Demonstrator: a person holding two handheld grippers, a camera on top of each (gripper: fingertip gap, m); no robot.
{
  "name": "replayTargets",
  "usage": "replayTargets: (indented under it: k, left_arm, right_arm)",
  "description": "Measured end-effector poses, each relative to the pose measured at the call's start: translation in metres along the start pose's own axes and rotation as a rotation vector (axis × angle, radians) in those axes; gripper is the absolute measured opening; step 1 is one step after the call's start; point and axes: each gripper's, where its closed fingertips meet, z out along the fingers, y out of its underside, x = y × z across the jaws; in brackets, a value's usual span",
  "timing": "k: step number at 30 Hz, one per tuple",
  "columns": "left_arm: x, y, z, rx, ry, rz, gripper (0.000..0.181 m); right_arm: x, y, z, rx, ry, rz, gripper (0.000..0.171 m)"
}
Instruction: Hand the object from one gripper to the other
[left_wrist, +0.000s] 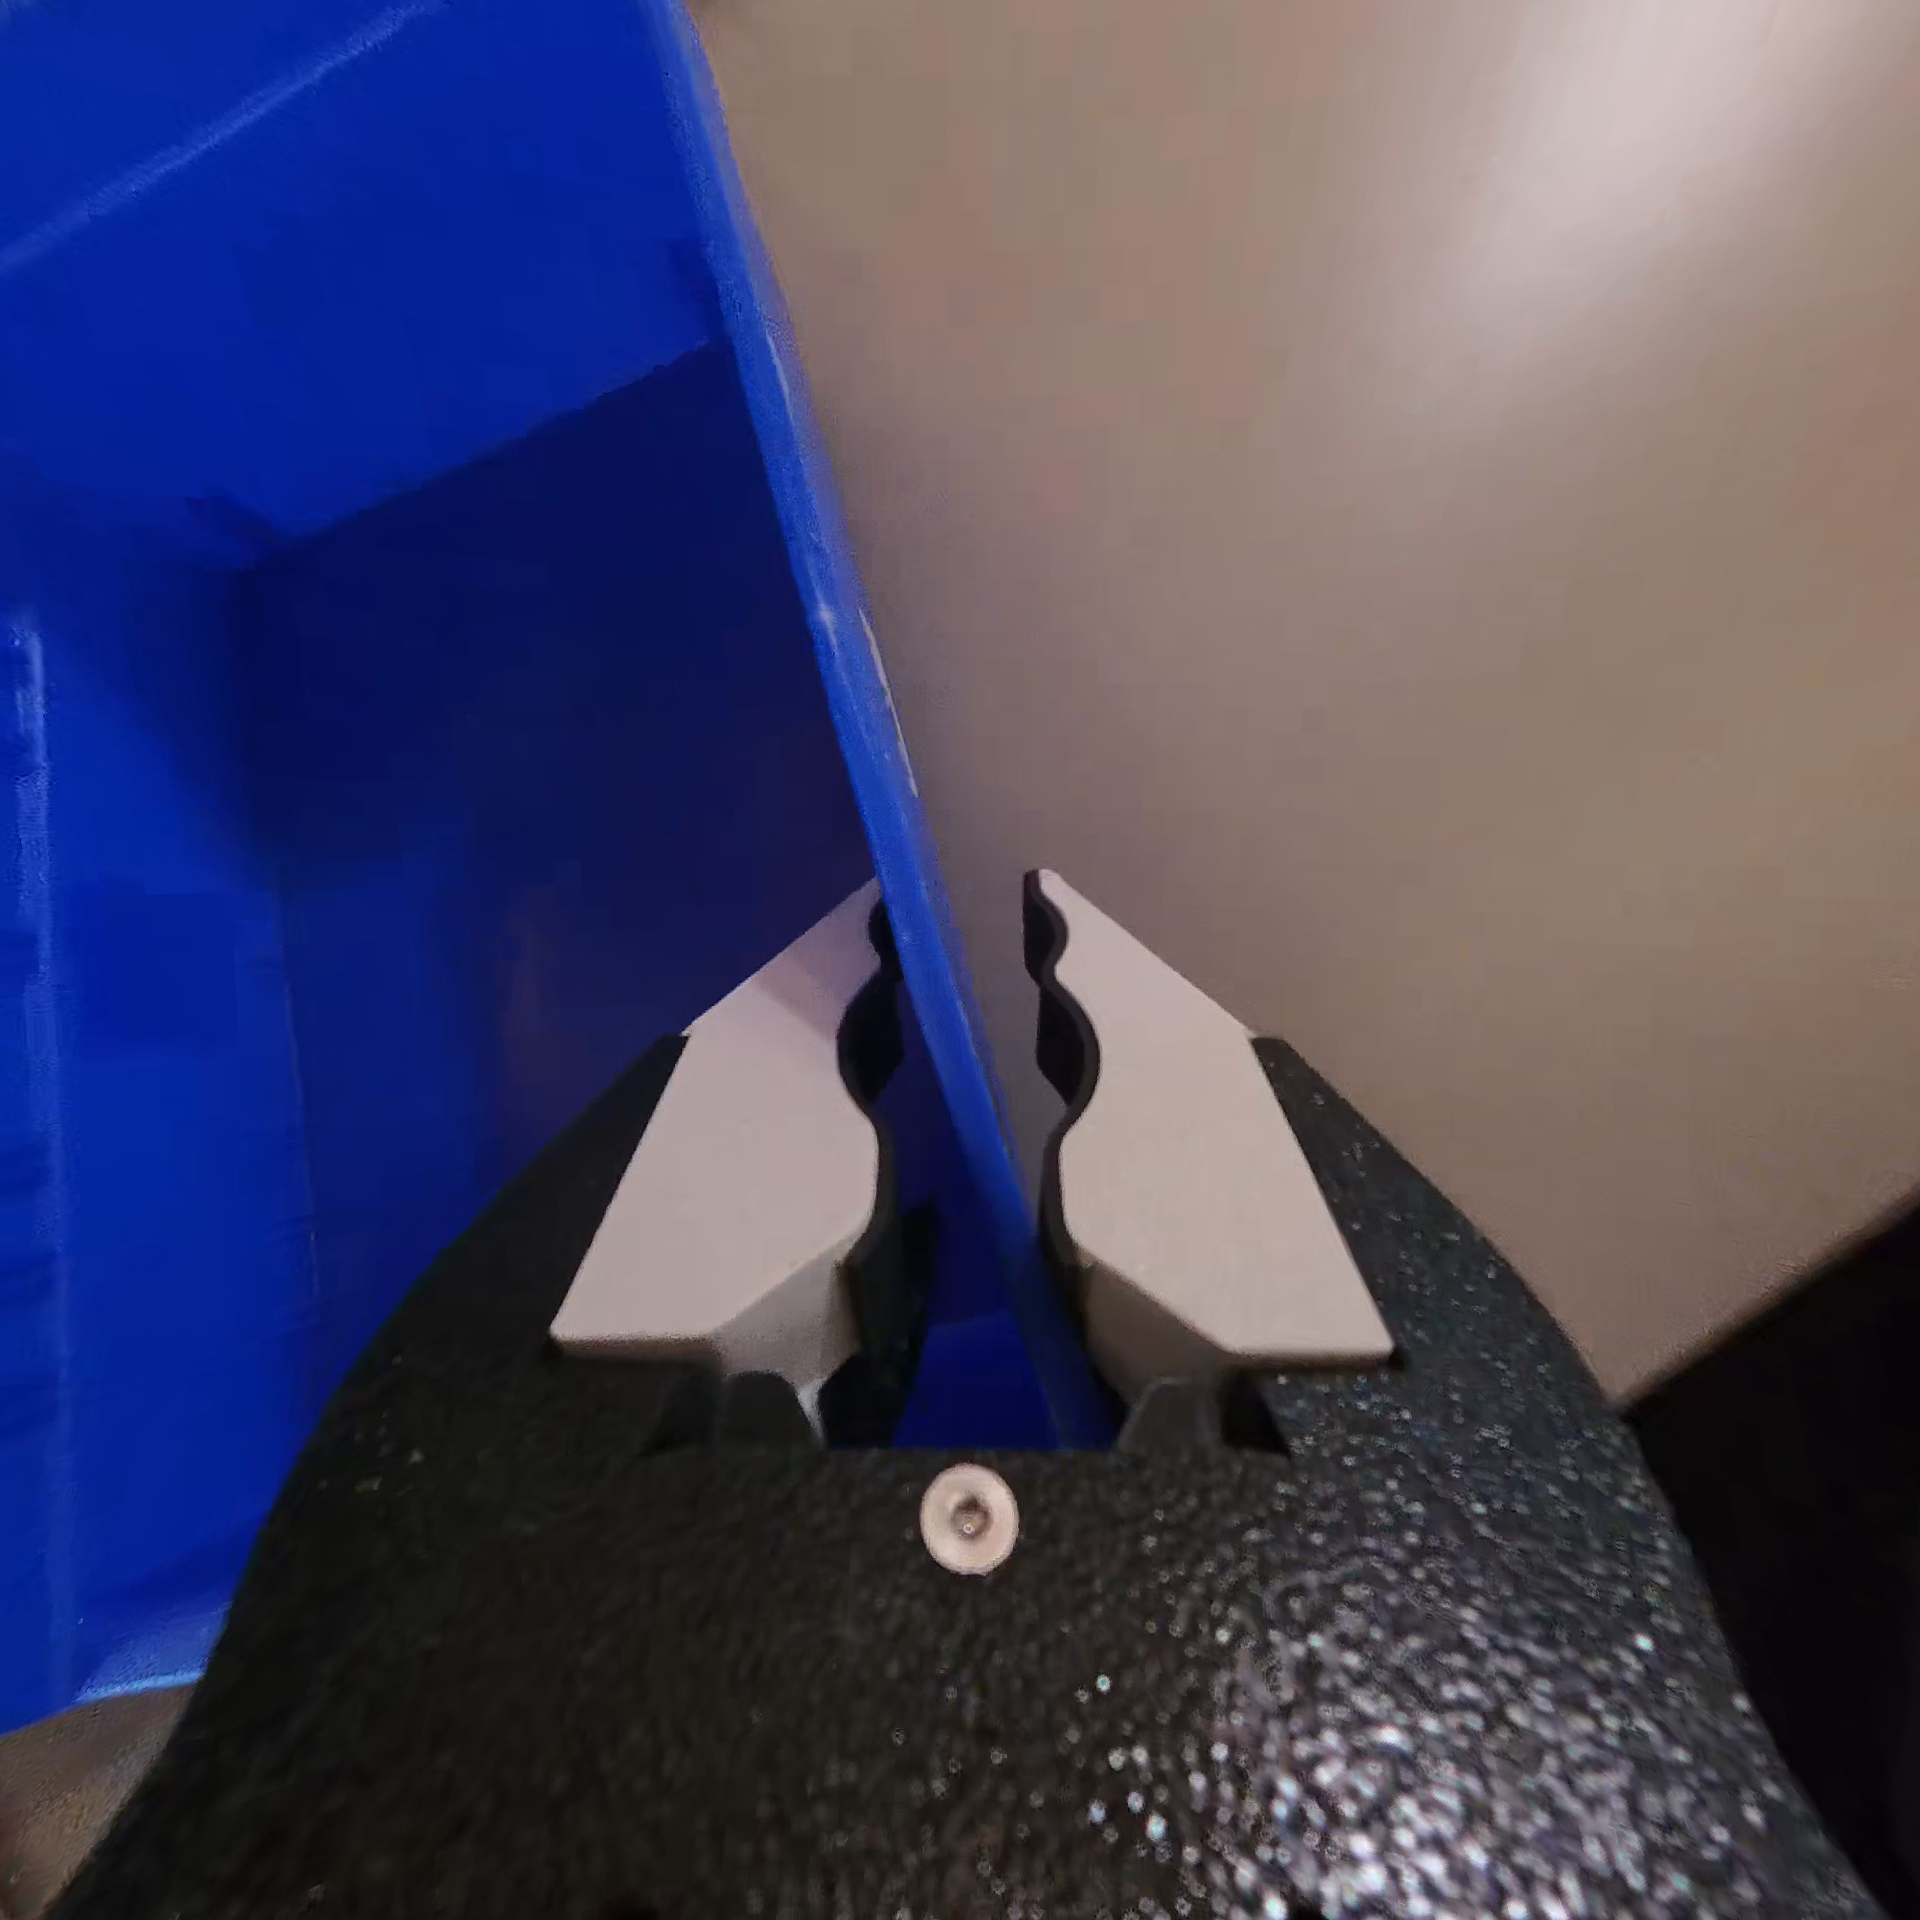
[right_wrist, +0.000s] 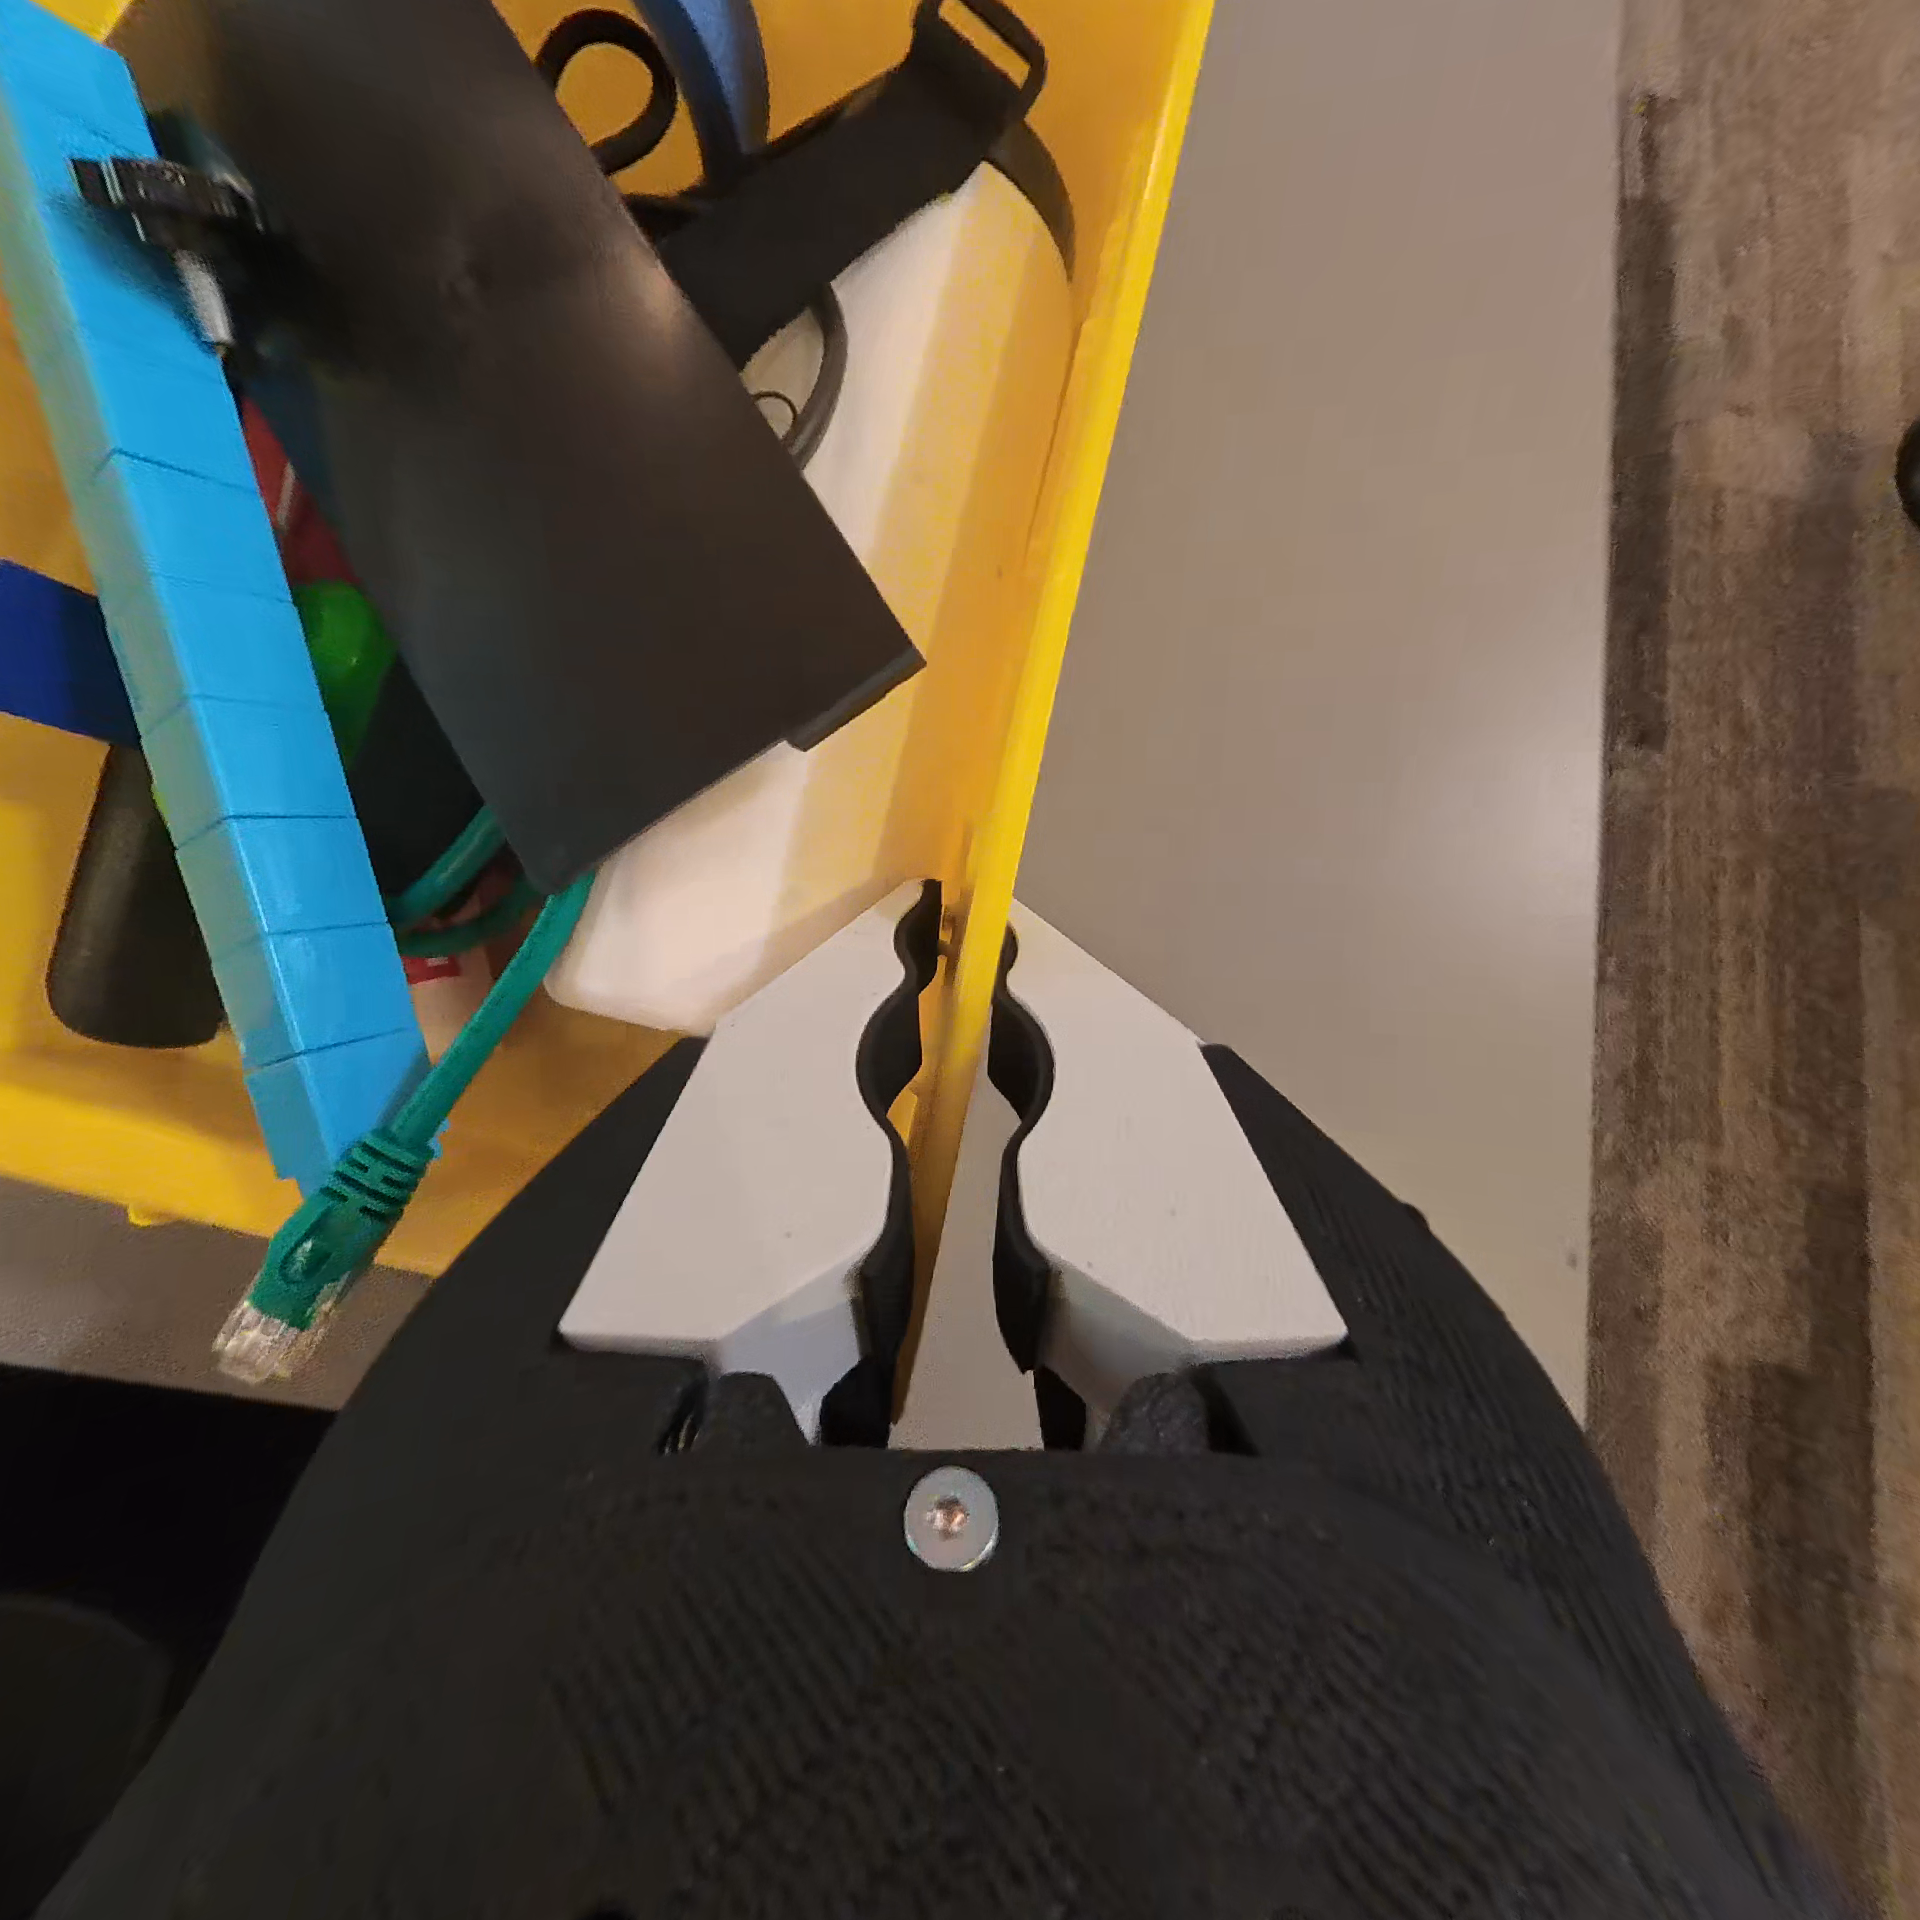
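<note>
In the left wrist view a blue bin (left_wrist: 416, 727) fills the left side, and I see nothing inside it. Its right wall (left_wrist: 831, 582) runs slantwise between my left gripper's (left_wrist: 956, 894) pads. The left pad's tip touches it and the right pad touches it lower down. In the right wrist view my right gripper (right_wrist: 971, 904) is shut on the right wall (right_wrist: 1101, 416) of a yellow bin. That bin holds a black flat piece (right_wrist: 540, 416), a light blue segmented bar (right_wrist: 208, 623), a white block (right_wrist: 914, 468) and a green network cable (right_wrist: 416, 1122). Neither view shows the other gripper.
Both bins rest on a pale beige table (left_wrist: 1351, 520), which also shows in the right wrist view (right_wrist: 1351, 623). The table's right edge meets a wood-patterned floor (right_wrist: 1766, 831). The cable's plug (right_wrist: 281, 1299) hangs over the yellow bin's near edge. Tip to tip, the grippers are about 65 cm apart.
</note>
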Motion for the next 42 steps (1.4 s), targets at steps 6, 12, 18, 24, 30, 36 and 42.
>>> replayTargets:
  k: [6,12,18,24,30,36,42]
  left_arm:
    - [0.032,0.036,-0.052,0.075,0.287,0.297,0.019]
    - [0.045,0.08,-0.081,0.126,0.526,0.523,0.022]
    - [0.075,0.086,-0.122,0.106,0.7,0.574,0.019]
    - [0.098,0.098,-0.157,0.097,0.78,0.579,0.018]
    - [0.105,0.103,-0.166,0.082,0.854,0.625,0.014]
    - [0.125,0.084,-0.167,0.078,0.93,0.643,0.015]
    - [0.179,0.051,-0.153,0.128,1.034,0.741,0.019]
  right_arm:
    - [-0.04,-0.041,0.035,0.024,-0.214,-0.224,0.004]
    - [-0.094,-0.101,0.087,0.029,-0.458,-0.334,0.002]
    - [-0.169,-0.162,0.134,-0.024,-0.627,-0.46,0.002]
    - [-0.254,-0.207,0.172,-0.017,-0.721,-0.574,0.002]
    - [-0.354,-0.242,0.198,-0.027,-0.813,-0.662,0.008]
    - [-0.417,-0.271,0.177,0.147,-0.835,-0.549,0.021]
    - [-0.333,-0.242,0.066,0.386,-0.713,-0.489,0.028]
